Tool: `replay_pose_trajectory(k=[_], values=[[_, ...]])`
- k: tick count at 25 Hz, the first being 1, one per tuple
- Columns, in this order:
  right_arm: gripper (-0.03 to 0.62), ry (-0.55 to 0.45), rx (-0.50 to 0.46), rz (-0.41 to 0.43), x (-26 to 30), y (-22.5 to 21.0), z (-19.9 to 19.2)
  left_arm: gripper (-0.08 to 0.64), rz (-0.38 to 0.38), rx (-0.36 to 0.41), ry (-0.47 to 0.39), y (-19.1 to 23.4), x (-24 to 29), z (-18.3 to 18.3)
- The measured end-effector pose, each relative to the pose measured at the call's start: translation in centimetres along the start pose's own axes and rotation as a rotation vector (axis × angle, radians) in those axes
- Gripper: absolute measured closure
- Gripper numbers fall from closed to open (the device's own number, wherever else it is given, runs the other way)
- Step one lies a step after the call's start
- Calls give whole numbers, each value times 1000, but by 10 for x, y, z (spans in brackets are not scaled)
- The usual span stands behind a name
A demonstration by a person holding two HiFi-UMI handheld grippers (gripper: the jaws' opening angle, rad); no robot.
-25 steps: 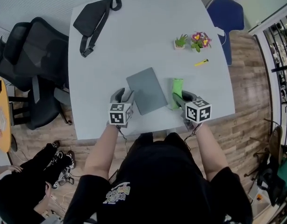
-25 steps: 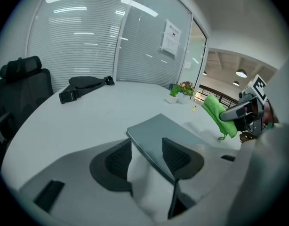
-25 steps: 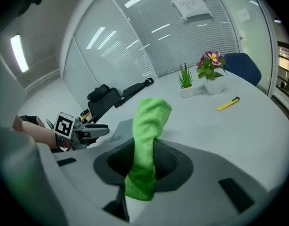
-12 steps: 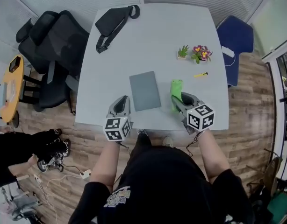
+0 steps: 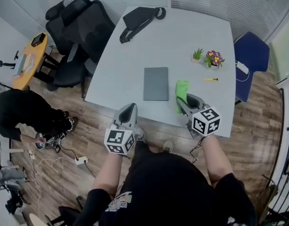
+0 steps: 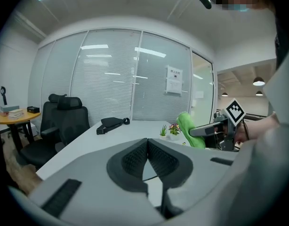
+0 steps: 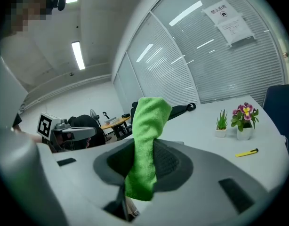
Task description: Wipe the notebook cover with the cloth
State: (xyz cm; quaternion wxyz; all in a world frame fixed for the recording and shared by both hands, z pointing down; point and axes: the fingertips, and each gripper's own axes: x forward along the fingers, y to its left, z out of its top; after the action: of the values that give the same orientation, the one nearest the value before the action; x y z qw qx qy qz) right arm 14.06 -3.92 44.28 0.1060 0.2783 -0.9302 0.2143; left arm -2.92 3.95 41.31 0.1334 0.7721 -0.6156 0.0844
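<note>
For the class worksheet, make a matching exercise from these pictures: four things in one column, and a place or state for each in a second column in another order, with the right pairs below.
Column one
1. green cloth
2. notebook
3. black bag
4. left gripper

Column two
A. lying flat on the table, with nothing touching it
B. shut, with nothing between its jaws
C. clamped in the right gripper
D. at the far end of the table

Pairs: 1-C, 2-A, 3-D, 4-B
</note>
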Motion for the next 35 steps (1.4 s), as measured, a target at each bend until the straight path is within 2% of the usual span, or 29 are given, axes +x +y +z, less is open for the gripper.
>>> replay_pose_trajectory(k=[4, 8, 15, 21, 35], values=[[483, 7, 5, 25, 2, 16, -8, 554, 21, 34, 14, -4, -24, -5], [483, 17, 18, 34, 11, 29, -17, 554, 44, 35, 13, 4, -40, -10], [483, 18, 27, 16, 28, 59, -32, 554, 17, 19, 6, 23, -60, -23], [483, -8, 32, -51, 26, 99, -37, 554, -82, 25, -12, 31, -81, -22], [485, -90, 66, -319, -19, 164, -58, 555, -373, 26, -45, 30, -111, -24]])
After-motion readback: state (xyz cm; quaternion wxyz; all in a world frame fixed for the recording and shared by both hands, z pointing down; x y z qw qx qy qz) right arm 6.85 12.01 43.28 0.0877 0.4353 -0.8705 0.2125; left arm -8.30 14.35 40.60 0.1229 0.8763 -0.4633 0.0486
